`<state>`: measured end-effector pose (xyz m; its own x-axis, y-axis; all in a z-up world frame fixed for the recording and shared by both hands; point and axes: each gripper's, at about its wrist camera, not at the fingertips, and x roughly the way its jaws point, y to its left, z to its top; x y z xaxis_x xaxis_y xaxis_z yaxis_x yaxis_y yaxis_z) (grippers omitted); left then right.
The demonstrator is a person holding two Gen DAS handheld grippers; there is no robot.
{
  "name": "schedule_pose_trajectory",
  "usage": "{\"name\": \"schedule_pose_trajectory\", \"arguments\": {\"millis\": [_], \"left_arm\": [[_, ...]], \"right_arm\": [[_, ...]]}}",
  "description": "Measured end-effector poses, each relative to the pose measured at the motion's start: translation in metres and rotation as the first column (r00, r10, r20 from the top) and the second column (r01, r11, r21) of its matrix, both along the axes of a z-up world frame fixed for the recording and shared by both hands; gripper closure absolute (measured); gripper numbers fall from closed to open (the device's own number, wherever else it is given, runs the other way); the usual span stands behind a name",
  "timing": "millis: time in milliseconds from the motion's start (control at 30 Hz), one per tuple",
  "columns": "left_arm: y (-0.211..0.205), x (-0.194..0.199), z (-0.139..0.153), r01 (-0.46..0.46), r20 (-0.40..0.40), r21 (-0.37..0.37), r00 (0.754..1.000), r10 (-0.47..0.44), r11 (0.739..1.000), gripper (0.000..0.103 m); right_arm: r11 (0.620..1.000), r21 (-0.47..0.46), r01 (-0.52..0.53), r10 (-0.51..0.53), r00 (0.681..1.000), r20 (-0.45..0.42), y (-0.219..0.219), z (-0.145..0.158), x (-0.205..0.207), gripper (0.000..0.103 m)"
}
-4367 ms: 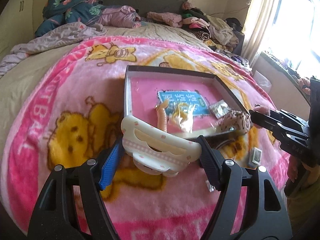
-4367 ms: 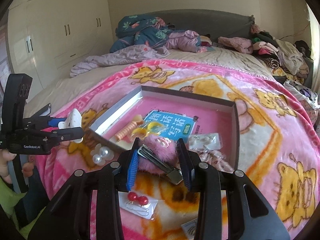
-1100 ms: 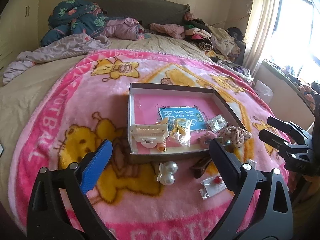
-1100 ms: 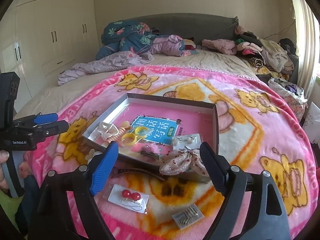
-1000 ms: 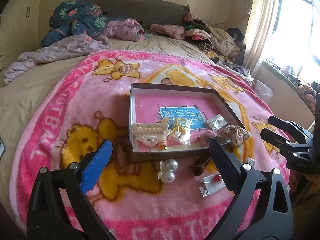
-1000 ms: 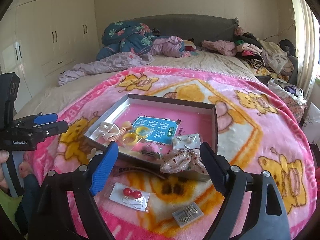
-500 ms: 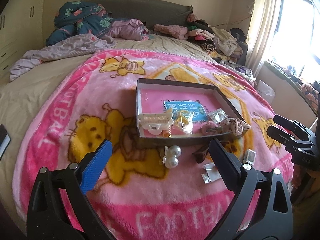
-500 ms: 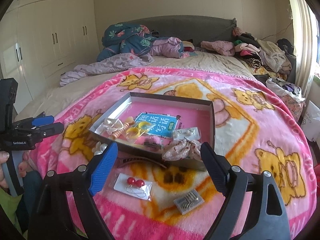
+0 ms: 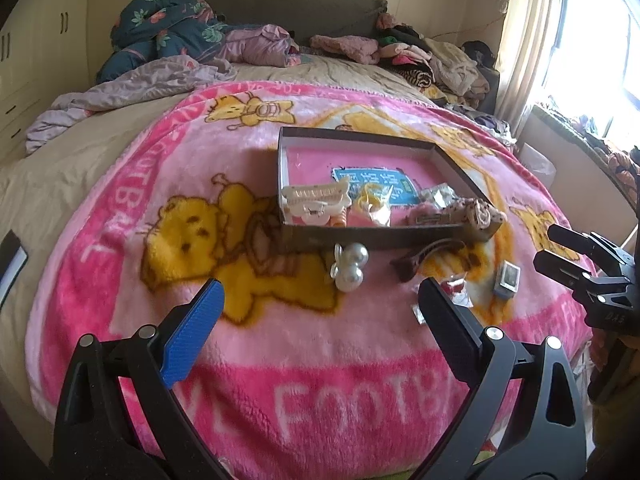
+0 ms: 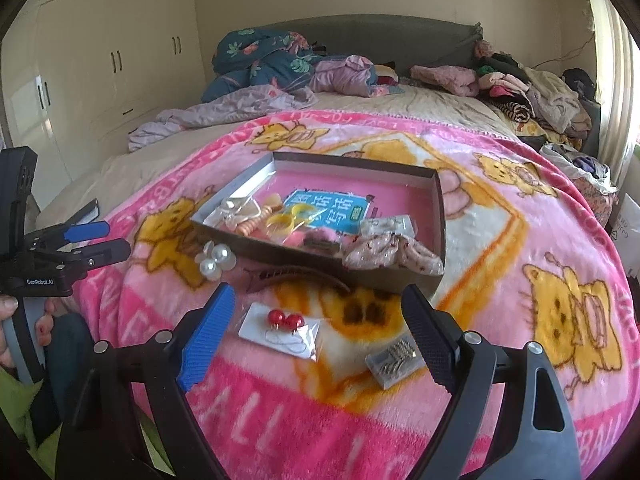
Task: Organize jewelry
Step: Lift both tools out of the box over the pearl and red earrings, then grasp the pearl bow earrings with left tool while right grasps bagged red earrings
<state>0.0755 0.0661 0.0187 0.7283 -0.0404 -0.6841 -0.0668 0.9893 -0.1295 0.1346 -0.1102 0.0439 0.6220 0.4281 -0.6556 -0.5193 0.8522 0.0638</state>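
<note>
In the left wrist view, the left gripper is seen at the bottom of the frame with its jaws spread wide and nothing between them, above the pink cartoon blanket that covers the bed. A shallow cardboard box with a pink floor lies at the centre; a white hair claw, a yellow ring in a clear bag, a blue printed card and a spotted scrunchie draped over the right near corner are held in it. Just below the box's near wall, a pearl hair clip and a brown hair clip rest on the blanket, and a small packet of studs lies further right. The right gripper is visible at the right edge, released and empty. In the right wrist view, the right gripper fills the lower frame with its jaws wide apart, holding nothing. Between its fingers, on the blanket, a carded pair of red ball earrings is seen, with the packet of studs just inside the right finger. The brown hair clip lies above the earrings, the pearl hair clip to its left, and the box behind them at the centre. The left gripper appears at the left edge, released, gripped by a hand.
</note>
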Motion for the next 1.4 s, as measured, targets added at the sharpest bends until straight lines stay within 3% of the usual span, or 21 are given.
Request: {"name": "schedule_pose_trajectory", "arguments": {"millis": [867, 1400], "left_arm": [[-0.044, 0.015, -0.036, 0.057, -0.087, 0.067, 0.995, -0.051, 0.996, 0.014], [-0.028, 0.05, -0.06, 0.026, -0.129, 0.05, 0.991, -0.019, 0.998, 0.014]], "right_arm": [[1.0, 0.0, 0.013, -0.013, 0.995, -0.099, -0.034, -0.046, -0.009, 0.02], [0.996, 0.005, -0.091, 0.091, 0.986, -0.142, 0.003, -0.063, 0.002, 0.02]]}}
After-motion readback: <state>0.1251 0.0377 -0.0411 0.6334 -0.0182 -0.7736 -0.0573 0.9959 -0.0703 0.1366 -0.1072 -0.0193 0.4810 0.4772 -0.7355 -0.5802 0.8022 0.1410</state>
